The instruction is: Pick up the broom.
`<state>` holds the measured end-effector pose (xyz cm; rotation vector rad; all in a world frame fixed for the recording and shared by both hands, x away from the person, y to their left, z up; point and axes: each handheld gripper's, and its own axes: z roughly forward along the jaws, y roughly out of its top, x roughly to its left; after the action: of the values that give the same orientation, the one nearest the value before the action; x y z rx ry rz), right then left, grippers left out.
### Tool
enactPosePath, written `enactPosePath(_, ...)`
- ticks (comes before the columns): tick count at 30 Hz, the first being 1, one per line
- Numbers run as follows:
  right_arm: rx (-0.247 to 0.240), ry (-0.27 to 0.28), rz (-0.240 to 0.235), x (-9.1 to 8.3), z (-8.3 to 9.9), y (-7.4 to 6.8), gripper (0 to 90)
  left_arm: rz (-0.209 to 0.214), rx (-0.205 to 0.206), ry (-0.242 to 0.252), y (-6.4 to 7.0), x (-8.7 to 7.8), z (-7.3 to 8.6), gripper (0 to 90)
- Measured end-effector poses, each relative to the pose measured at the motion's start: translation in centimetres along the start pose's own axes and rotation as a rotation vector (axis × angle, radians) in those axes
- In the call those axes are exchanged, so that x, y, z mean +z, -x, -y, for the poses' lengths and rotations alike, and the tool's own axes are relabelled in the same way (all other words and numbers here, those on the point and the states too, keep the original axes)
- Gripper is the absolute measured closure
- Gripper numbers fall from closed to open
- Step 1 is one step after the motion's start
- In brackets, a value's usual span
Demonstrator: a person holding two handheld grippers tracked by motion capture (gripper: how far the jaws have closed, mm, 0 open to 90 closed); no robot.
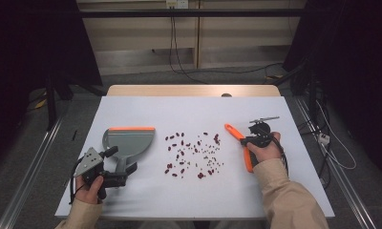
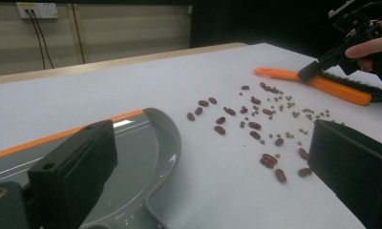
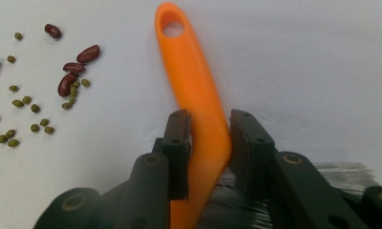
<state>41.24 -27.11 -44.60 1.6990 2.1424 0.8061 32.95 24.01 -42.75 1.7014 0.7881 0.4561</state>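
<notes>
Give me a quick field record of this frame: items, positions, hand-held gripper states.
surface: white table top
spill: red beans and small green beans, scattered mid-table
dustpan: grey, orange edge, left of the spill
brush: orange handle, dark bristles, lying right of the spill
left hand-held gripper: jaws open, at the dustpan's handle end, grasp not yet made
right hand-held gripper: jaws closed on the brush handle
</notes>
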Motion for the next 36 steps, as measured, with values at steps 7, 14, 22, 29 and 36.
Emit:
enactPosePath(7, -0.029, -0.067, 0.009, -0.3, -0.5, -0.2, 66.9, 0.004, 0.0, -0.005, 0.0, 0.1, 0.0, 2.8)
enactPosePath(14, -0.083, -0.146, 0.031, 0.2, -1.2, -0.7, 65.6, 0.002, -0.003, -0.003, 0.0, 0.1, 0.0, 2.9)
enactPosePath(22, -0.037, -0.143, 0.002, 0.4, -1.2, -0.1, 68.2, 0.002, 0.006, -0.005, -0.1, 0.4, -0.1, 2.9)
enactPosePath(29, -0.009, -0.151, -0.03, 0.4, -1.3, 0.4, 68.9, 0.002, 0.007, 0.001, 0.0, 0.5, -0.3, 2.9)
enactPosePath(36, -0.035, -0.173, -0.005, 0.4, -1.6, 0.0, 69.4, -0.003, 0.003, 0.008, -0.1, 0.1, -0.2, 2.9)
